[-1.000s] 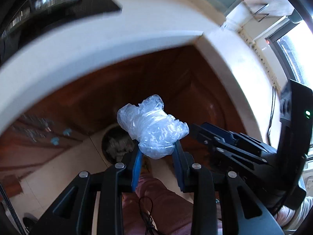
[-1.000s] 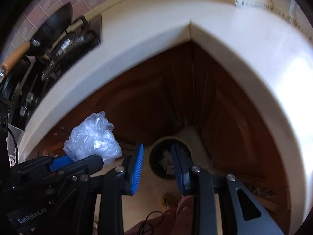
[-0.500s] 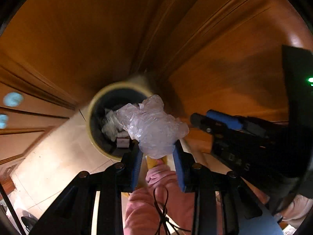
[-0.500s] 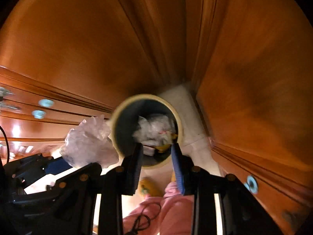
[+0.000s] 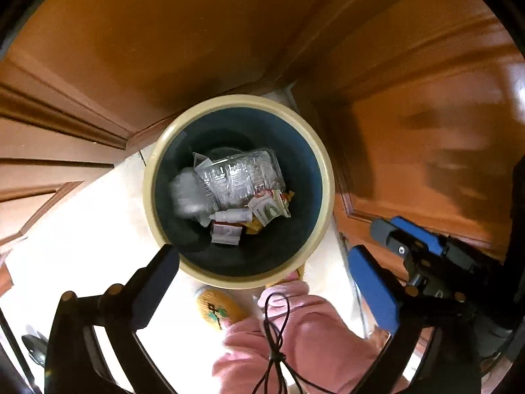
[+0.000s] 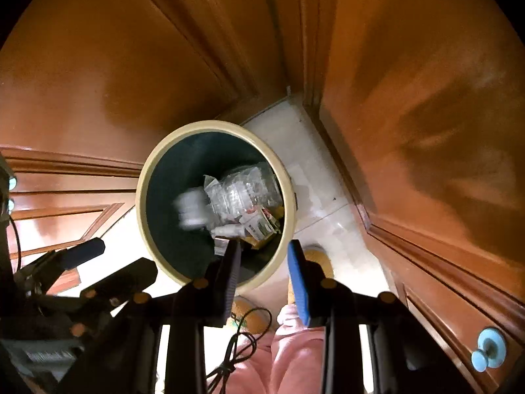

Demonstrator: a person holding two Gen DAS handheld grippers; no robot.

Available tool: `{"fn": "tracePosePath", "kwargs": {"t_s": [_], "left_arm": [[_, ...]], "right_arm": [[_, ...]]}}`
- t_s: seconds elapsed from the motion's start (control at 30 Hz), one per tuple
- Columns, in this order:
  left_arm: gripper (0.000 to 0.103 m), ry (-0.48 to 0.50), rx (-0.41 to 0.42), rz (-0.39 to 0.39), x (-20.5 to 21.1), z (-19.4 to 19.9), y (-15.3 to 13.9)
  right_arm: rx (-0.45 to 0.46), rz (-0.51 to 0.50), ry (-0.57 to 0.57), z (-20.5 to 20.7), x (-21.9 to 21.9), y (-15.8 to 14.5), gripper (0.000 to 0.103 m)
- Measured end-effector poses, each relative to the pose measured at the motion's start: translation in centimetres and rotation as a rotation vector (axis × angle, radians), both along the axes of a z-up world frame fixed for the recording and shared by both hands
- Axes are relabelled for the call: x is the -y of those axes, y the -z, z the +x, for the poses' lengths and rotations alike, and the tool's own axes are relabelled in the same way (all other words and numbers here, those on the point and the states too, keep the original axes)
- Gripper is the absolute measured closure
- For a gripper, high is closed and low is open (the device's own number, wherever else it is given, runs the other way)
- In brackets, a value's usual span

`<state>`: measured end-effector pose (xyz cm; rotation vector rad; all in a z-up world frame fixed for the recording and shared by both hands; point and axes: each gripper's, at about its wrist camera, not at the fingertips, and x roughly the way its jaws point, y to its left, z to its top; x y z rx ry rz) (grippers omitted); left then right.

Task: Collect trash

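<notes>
**Trash sits in the bin, straight ahead of the wide-open left fingers**

Trash (image 5: 229, 187) lies at the bottom of the round bin (image 5: 239, 280), the one with the pale rim and dark inside. A blurry pale lump (image 5: 187, 193) sits beside a clear crinkly box and some paper scraps.

The left gripper (image 5: 267, 274) has its fingers spread far apart, with nothing between them. The bin's mouth is right in front of the fingertips and fills the gap between them, so anything let go here would land inside. The near edge of the rim is just past the tips.

The right gripper (image 6: 264, 262) has its fingers a little apart and they hold nothing too. Its tips hang over the near edge of the bin, which leans a bit to the left of them.

My guess is that both grippers are free to go and fetch more. The left one is closer to the middle of the bin.

The left view looks straight down into the bin and shows the scraps best. The right view shows more of the pale floor (image 6: 315, 177) beyond the fingers, the brown cupboard doors around the corner, and a blue knob (image 6: 489, 348) off to the right.
</notes>
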<state>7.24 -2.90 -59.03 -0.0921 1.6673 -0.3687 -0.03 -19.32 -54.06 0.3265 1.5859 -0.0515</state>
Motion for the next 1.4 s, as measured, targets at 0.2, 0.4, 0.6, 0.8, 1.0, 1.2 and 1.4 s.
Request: {"fn": "tracePosePath", "kwargs": {"t_s": [0.2, 0.4, 0.6, 0.8, 1.0, 1.2, 1.4], "left_arm": [[0.001, 0.009, -0.006, -0.014, -0.7, -0.1, -1.3], [0.001, 0.036, -0.006, -0.013, -0.5, -0.5, -4.3], [0.001, 0.055, 0.006, -0.003, -0.6, -1.5, -8.7], [0.001, 0.086, 0.092, -0.019, -0.4, -3.0, -17.3], [0.001, 0.096, 0.199, -0.061, -0.1, -3.8, -26.4], [0.001, 0.081, 0.331, -0.1, -0.1, -4.0, -36.1], [0.001, 0.058, 0.505, -0.079, -0.1, -3.6, -46.9]], "right_arm": [[0.017, 0.003, -0.02, 0.1, -0.5, -2.0, 0.073], [0.024, -0.002, -0.033, -0.2, -0.9, -4.5, 0.073], [0.044, -0.003, -0.058, -0.7, -1.4, -9.0, 0.073], [0.097, -0.017, -0.094, -1.3, -1.5, -16.0, 0.073], [0.165, -0.016, -0.117, -1.6, -0.9, -23.6, 0.073], [0.249, -0.029, -0.121, -1.3, -0.8, -31.8, 0.073], [0.375, -0.039, -0.083, -0.6, 0.7, -40.8, 0.064]]}}
